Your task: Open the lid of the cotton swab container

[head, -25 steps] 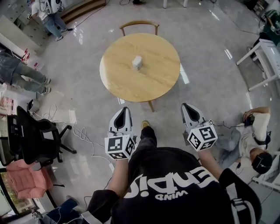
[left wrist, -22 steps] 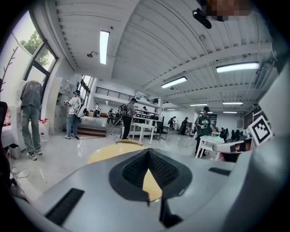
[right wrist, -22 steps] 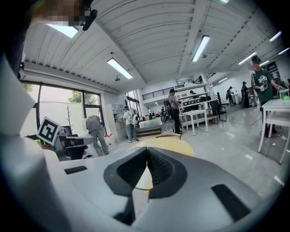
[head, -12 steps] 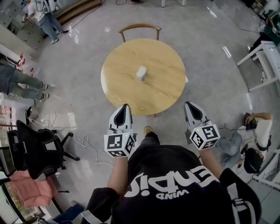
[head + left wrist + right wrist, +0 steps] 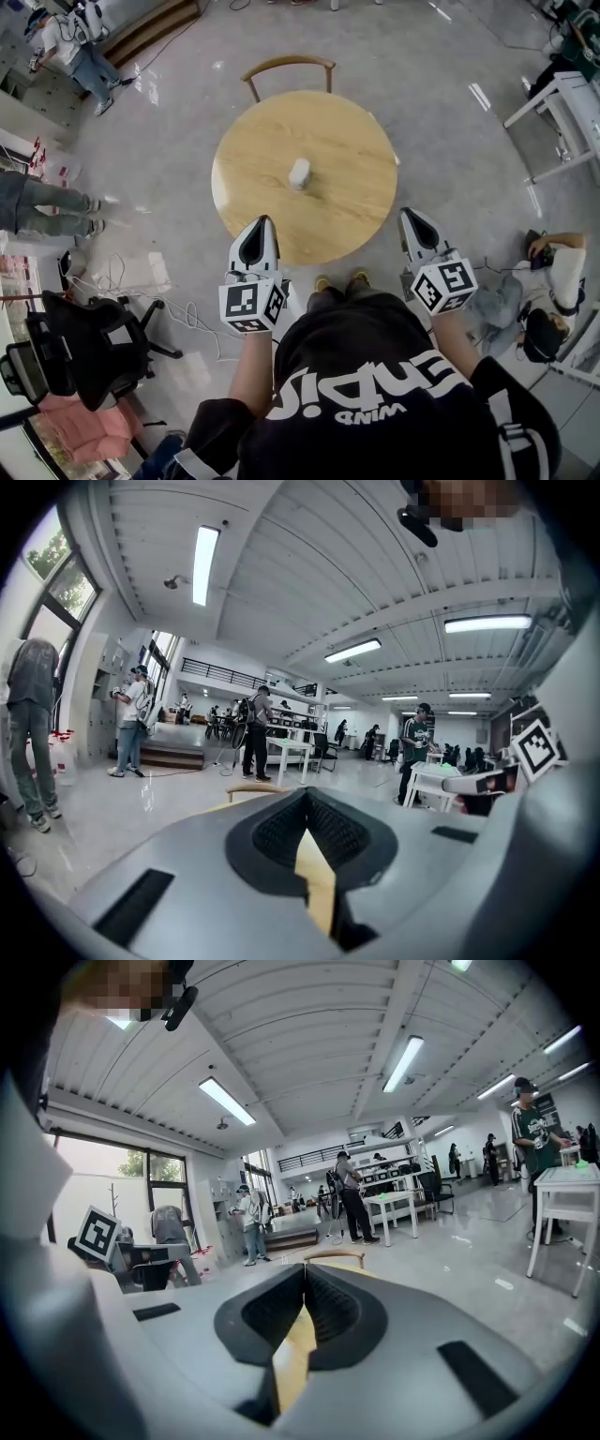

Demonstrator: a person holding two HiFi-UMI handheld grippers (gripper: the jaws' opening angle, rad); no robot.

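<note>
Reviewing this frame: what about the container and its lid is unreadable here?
- Cotton swab container, head view: too small to tell lid from body, or open from closed.
- Gripper views: the left gripper and right gripper bodies hide the container; only a table sliver shows.

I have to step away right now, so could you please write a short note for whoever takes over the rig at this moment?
Left gripper: shut, empty, held on the near side of the table, short of the container.
Right gripper: shut, empty, level with the other one, off the table's near right edge.
Cotton swab container: stands alone near the middle of the round wooden table. It is too small in view to tell how the lid sits.
Done: nothing; neither gripper touches the container.
Left: reach in, open the jaws, steady the container and open its lid.
</note>
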